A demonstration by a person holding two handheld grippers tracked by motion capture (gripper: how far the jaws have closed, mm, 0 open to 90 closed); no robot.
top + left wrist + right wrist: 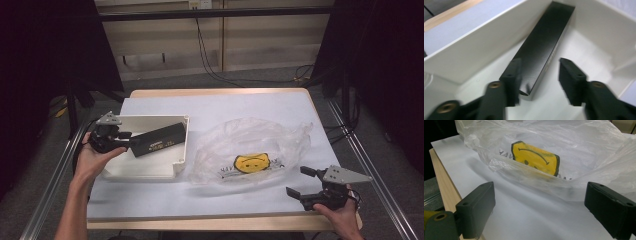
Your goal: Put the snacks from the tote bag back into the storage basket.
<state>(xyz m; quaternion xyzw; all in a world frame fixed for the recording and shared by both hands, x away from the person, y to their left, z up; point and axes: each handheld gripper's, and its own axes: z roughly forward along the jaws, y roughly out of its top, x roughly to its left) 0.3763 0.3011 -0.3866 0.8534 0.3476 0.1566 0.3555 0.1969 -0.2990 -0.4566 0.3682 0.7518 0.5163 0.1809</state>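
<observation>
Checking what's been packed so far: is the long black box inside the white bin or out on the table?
Inside. The long black box lies slanted within the white bin, one end near the left gripper.

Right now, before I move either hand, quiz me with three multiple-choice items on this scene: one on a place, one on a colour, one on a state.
1. Where does the long black box lie?
A. in the white tray
B. inside the plastic bag
C. on the floor

2. What colour is the smiley print on the bag?
A. red
B. yellow
C. green

3. How do the right gripper jaws stand?
A. clamped on the bag
B. wide apart with nothing between them
C. shut on the tray rim

Answers:
1 A: the tray walls surround the box in the left gripper view, with the left gripper at its near end.
2 B: a yellow face with dark outline.
3 B: bare white table cover shows between them, short of the bag.
</observation>
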